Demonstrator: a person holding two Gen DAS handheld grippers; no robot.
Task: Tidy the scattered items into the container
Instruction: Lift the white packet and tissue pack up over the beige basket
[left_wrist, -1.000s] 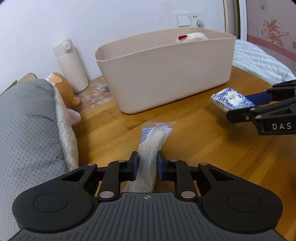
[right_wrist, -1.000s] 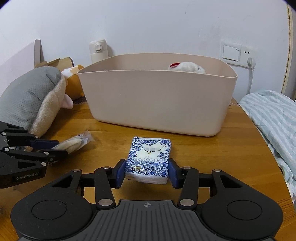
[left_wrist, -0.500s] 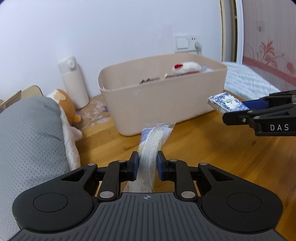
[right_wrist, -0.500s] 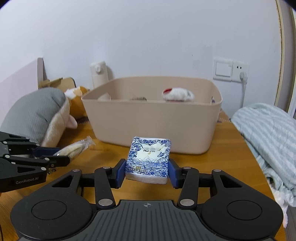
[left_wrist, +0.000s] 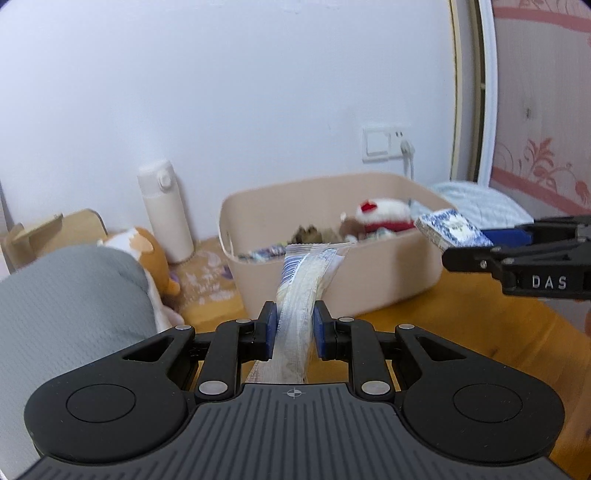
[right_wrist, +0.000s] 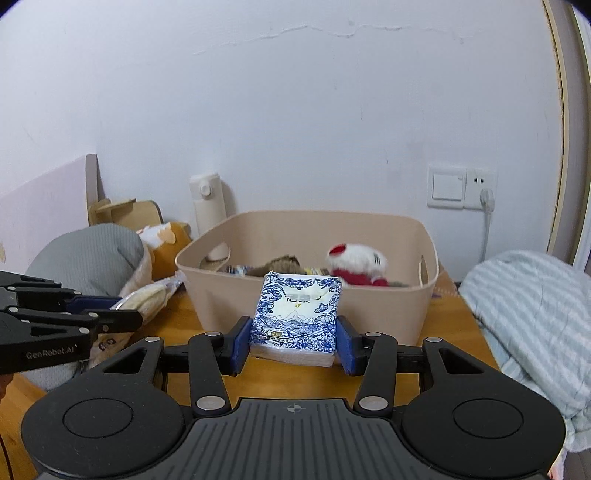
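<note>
My left gripper (left_wrist: 294, 319) is shut on a clear plastic snack packet (left_wrist: 303, 284), held in the air in front of the beige container (left_wrist: 369, 295). The same packet (right_wrist: 149, 297) shows at the left of the right wrist view, in the left gripper (right_wrist: 122, 314). My right gripper (right_wrist: 293, 332) is shut on a blue-and-white tissue pack (right_wrist: 297, 314), lifted above the wooden table (right_wrist: 288, 384) just before the container (right_wrist: 306, 306). In the left wrist view the tissue pack (left_wrist: 448, 232) hangs at the container's right end. Inside lie a red-and-white plush toy (right_wrist: 356, 264) and several small items.
A grey cushion (left_wrist: 66, 306) with an orange plush (left_wrist: 147, 254) fills the left side. A white bottle (left_wrist: 164, 210) stands against the wall behind the container. A striped blue blanket (right_wrist: 532, 317) lies along the table's right edge. A wall socket with a plugged cable (right_wrist: 485, 199) is at the back right.
Both grippers have risen with their loads, the packet and the tissue pack lifting off the table. The container's inside now shows from above its rim.
</note>
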